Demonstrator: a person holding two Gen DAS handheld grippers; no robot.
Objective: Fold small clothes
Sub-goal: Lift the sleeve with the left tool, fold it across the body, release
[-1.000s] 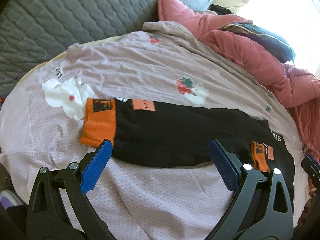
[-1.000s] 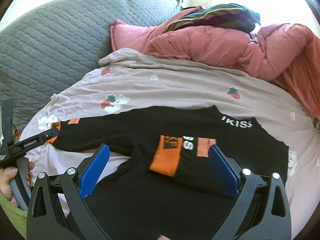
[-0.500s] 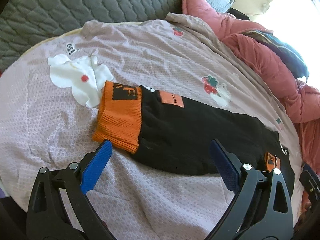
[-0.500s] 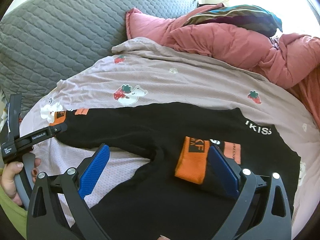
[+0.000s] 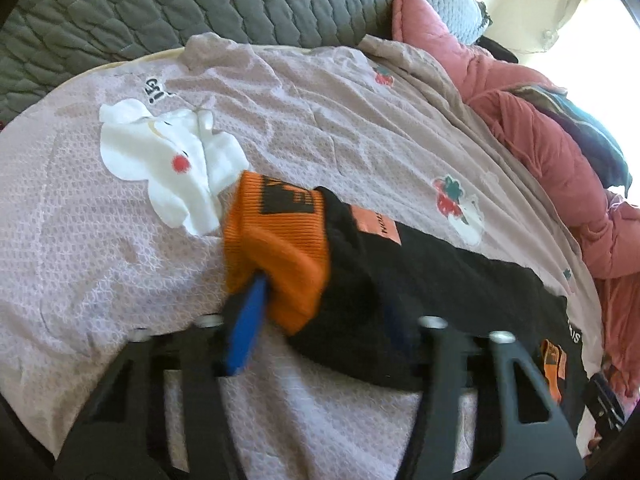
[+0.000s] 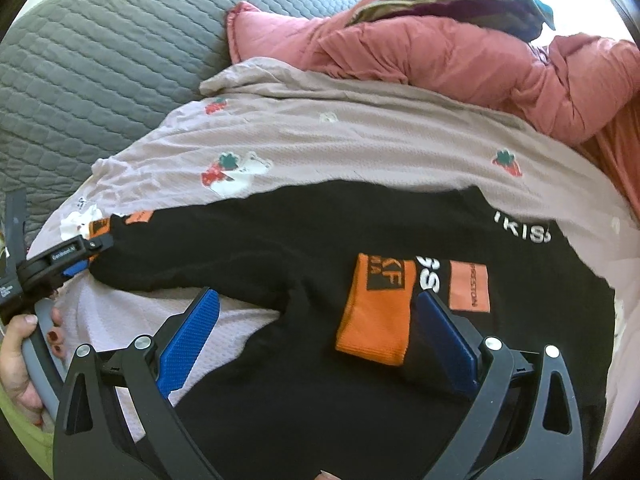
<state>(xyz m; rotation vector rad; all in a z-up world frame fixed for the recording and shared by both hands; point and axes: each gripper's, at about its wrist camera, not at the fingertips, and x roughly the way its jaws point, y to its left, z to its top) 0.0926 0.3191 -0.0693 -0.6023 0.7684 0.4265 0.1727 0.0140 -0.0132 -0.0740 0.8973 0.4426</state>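
A black long-sleeved top (image 6: pixel 320 232) with orange cuffs lies spread on the pale pink bedsheet (image 5: pixel 320 128). My left gripper (image 5: pixel 320 316) is down at the end of the outstretched sleeve. Its jaws are closing, with the orange cuff (image 5: pixel 276 240) and black sleeve bunched up between them; the right pad is hidden by cloth. From the right wrist view that gripper (image 6: pixel 68 256) sits at the far left, in a person's hand (image 6: pixel 20 344). My right gripper (image 6: pixel 320 340) is open over the top's body. The other sleeve's orange cuff (image 6: pixel 376 312) lies folded there, beside the right pad.
A grey quilted cushion (image 6: pixel 100 60) rises behind the sheet. A crumpled pink duvet (image 6: pixel 460 60) with a dark striped cloth (image 6: pixel 460 4) on it fills the back right. A white shape with a red dot (image 5: pixel 168 164) shows on the sheet beside the left cuff.
My left gripper has moved in onto the outstretched sleeve's orange cuff and its wide jaws have closed in, bunching the cloth. The right gripper has sunk closer to the folded cuff, still open.
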